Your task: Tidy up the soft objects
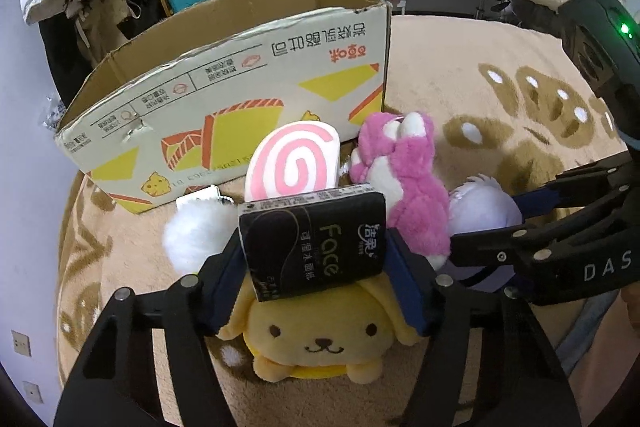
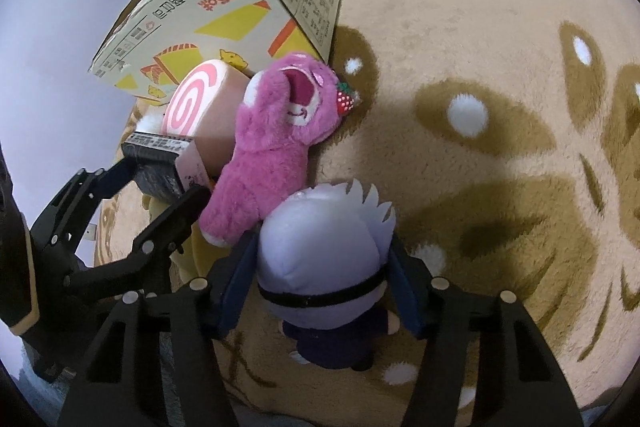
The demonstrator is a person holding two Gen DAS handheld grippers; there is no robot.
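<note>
You see a black tissue pack (image 1: 314, 241), a pink-swirled white cushion (image 1: 294, 163), a magenta plush bear (image 2: 276, 147), and a tan rug (image 2: 460, 27) with brown, white-dotted patches.

Both grippers, the left gripper (image 1: 316, 259) and the right gripper (image 2: 320, 283), are matte black skeletal linkages with round silver pivot pins and dark blue finger pads (image 1: 412, 291). The right one's body carries white "DAS" lettering and a glowing green light, with a teal edge.

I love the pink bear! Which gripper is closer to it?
Right, though it's close. The right gripper holds the lavender doll, which touches the pink bear. The left gripper holds the tissue pack just beside the bear.
</note>
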